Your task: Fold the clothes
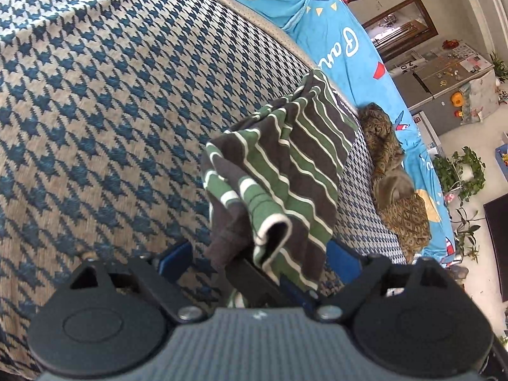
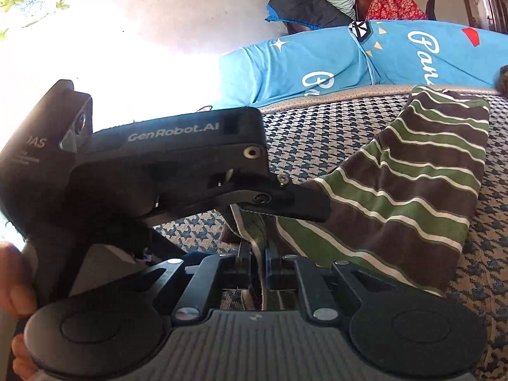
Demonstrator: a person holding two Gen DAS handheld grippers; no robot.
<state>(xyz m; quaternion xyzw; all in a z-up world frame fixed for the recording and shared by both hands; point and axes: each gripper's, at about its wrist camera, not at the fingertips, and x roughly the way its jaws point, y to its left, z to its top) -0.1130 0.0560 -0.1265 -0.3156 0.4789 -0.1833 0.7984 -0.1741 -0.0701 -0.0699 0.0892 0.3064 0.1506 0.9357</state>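
Nearest the cameras, the striped garment [image 1: 285, 171] is pinched at its near edge by both tools: the left gripper [image 1: 254, 263] is closed on a bunched fold, and the right gripper [image 2: 257, 260] is clamped on a thin hem just beside it. The near end is thus kept raised, apparently so it can be carried over for a fold. The cloth is banded in brown and green with thin cream lines; its far end rests on the houndstooth cover [image 1: 111, 95]. Farther off, a crumpled brown garment [image 1: 390, 165] is seen against blue bedding [image 1: 346, 16].
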